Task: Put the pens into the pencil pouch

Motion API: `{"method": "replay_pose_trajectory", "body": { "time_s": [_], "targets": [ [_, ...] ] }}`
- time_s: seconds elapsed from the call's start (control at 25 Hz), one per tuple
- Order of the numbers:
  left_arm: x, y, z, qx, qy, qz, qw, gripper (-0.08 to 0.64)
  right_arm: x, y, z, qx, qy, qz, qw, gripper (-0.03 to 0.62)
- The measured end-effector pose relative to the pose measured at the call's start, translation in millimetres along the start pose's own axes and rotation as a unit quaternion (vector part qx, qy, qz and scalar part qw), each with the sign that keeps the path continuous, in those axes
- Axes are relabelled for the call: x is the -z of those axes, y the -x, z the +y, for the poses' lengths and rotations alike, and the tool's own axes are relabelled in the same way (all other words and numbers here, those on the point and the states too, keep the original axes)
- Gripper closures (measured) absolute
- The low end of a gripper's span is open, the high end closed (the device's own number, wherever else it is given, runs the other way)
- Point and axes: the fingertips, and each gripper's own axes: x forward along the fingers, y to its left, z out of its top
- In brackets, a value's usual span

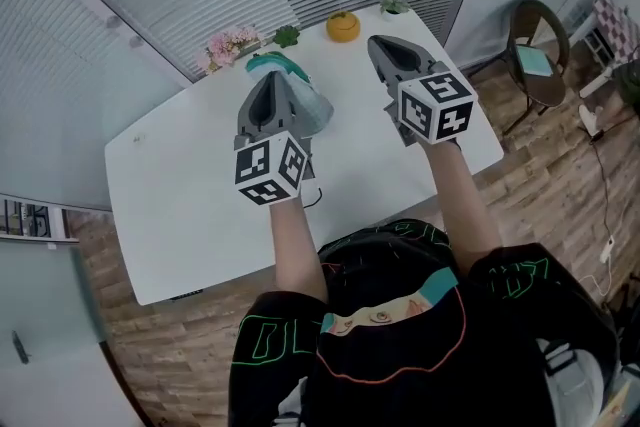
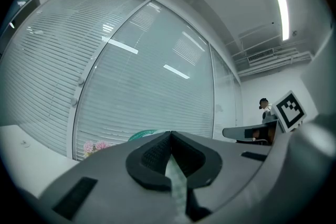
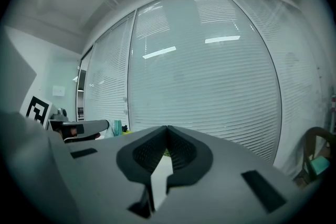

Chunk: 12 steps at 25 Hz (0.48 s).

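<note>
A teal and pale grey pencil pouch lies on the white table, partly hidden behind my left gripper. That gripper is held level above the table with its jaws closed tip to tip, and nothing shows between them in the left gripper view. A sliver of the pouch peeks over its jaws. My right gripper hovers to the right of the pouch, also level. Its jaws meet with nothing in them in the right gripper view. No pen is visible in any view.
At the table's far edge stand pink flowers, a small green plant, an orange object and another plant. A chair stands right of the table. Blinds cover the glass wall behind.
</note>
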Motion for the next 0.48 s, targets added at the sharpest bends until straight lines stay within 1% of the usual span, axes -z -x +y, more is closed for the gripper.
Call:
{"method": "replay_pose_trajectory", "body": {
  "time_s": [0.48],
  "targets": [
    [-2, -6, -33, 0.011, -0.004, -0.012, 0.9999, 0.56, -4, 28, -26, 0.012, 0.012, -0.014, 1.0, 0.589]
  ]
}}
